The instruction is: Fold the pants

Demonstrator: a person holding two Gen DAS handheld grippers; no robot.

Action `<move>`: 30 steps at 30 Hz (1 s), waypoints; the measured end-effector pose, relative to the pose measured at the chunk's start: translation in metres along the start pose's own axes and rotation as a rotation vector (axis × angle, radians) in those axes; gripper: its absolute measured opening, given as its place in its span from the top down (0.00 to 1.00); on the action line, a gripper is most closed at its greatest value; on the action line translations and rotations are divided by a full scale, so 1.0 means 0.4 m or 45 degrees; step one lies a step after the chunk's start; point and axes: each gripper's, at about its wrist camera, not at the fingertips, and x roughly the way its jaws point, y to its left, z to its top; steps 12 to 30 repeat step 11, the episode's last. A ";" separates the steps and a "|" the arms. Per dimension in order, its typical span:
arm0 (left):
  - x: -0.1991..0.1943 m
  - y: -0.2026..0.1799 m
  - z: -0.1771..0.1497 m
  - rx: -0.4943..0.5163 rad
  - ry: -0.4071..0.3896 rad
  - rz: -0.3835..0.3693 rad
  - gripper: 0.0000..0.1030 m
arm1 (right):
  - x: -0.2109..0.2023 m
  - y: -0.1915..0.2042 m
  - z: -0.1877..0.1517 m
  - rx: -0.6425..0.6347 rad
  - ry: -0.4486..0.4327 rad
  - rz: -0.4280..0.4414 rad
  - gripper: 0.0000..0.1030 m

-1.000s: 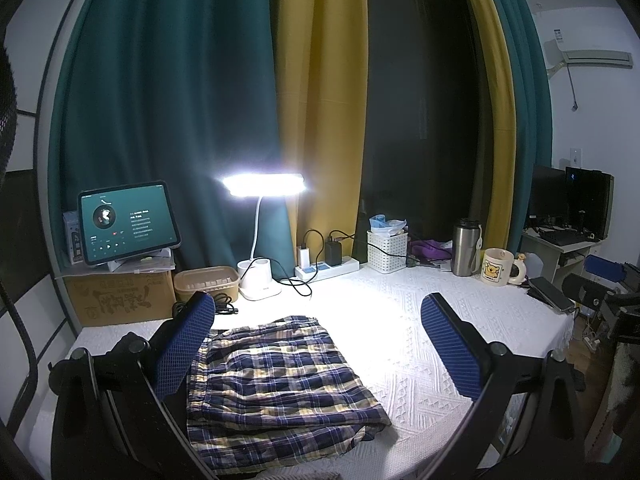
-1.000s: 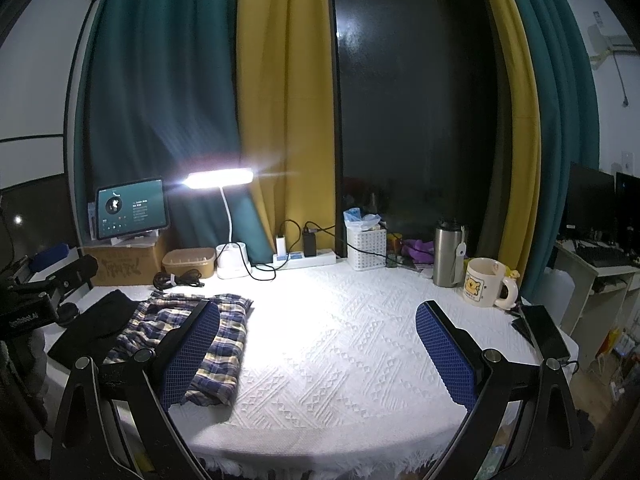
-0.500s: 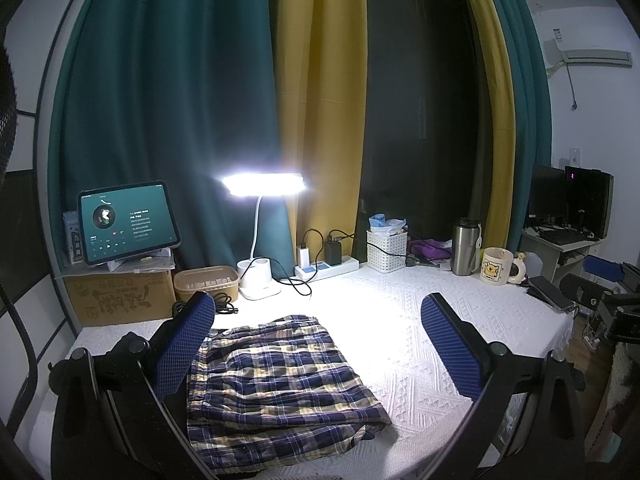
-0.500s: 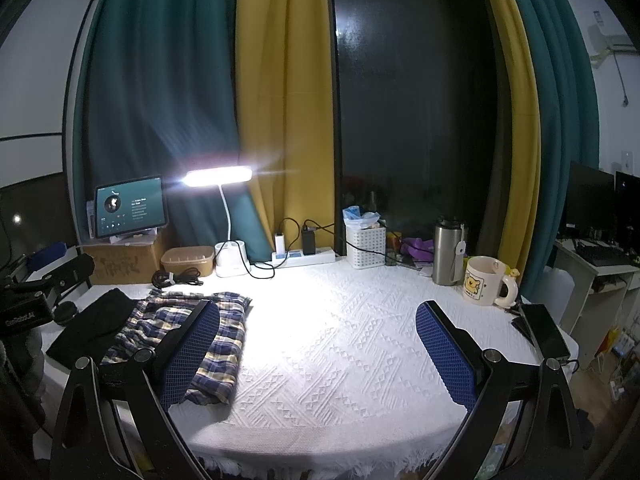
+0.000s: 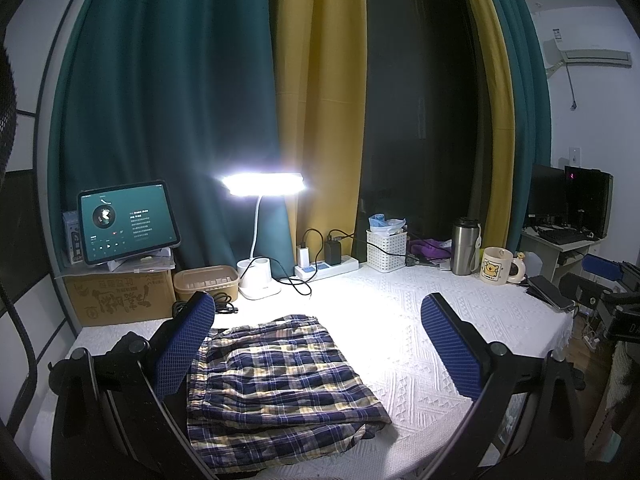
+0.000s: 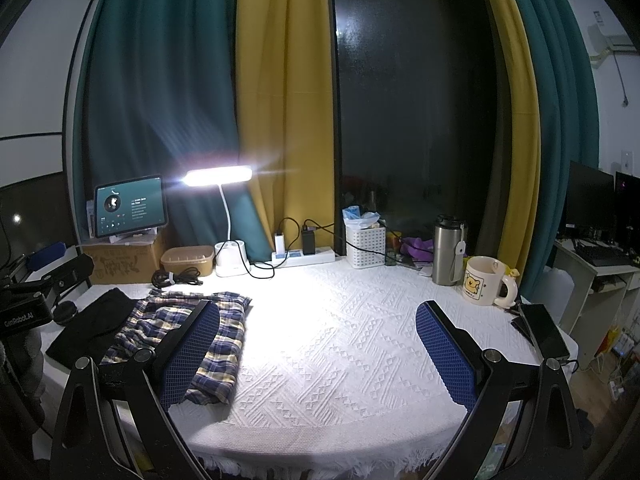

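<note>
Blue and yellow plaid pants lie folded flat on the white tablecloth, toward the table's left front. They also show in the right wrist view at the left. My left gripper is open and empty, held above the pants without touching them. My right gripper is open and empty over bare cloth to the right of the pants. The other gripper's body shows at each view's edge.
Along the back stand a lit desk lamp, tablet on a cardboard box, tan container, power strip, white basket, steel tumbler and mug. A phone lies at the right edge. A black cloth lies left of the pants.
</note>
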 end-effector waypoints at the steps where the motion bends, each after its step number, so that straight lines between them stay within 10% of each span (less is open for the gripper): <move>1: 0.000 -0.001 0.000 0.003 0.003 0.001 0.01 | 0.000 0.000 0.000 0.000 0.000 0.000 0.04; 30: -0.008 0.007 -0.004 0.007 -0.012 -0.016 0.01 | 0.001 0.000 -0.001 -0.001 0.002 -0.001 0.04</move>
